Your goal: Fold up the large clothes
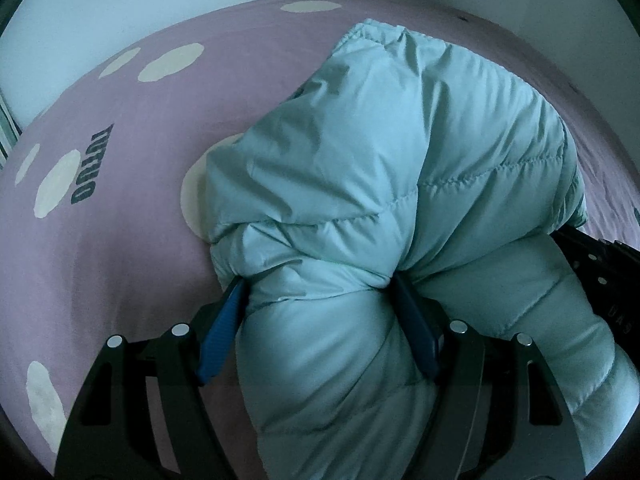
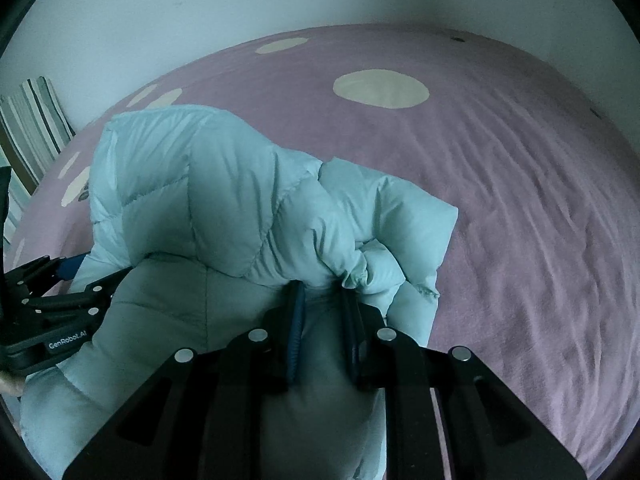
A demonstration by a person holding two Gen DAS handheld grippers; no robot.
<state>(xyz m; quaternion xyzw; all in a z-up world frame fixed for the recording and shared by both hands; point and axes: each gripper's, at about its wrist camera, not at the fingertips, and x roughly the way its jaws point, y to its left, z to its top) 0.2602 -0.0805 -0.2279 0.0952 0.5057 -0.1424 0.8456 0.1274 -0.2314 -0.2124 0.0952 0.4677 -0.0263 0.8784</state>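
Both claws have hold of the pale mint-green quilted puffer jacket (image 1: 400, 168), which lies bunched in the middle of the lilac bedsheet with cream dots (image 2: 520, 200): the left claw (image 1: 316, 280) stands wide around a thick roll of padding, the right claw (image 2: 320, 292) is nearly closed on a thin pinch of fabric. Slippery shell and springy filling could let that thin pinch slide free, and the fold may puff back open once let go. Beyond the bed, a striped cushion (image 2: 36, 120) at the left edge of the right view blocks nothing.
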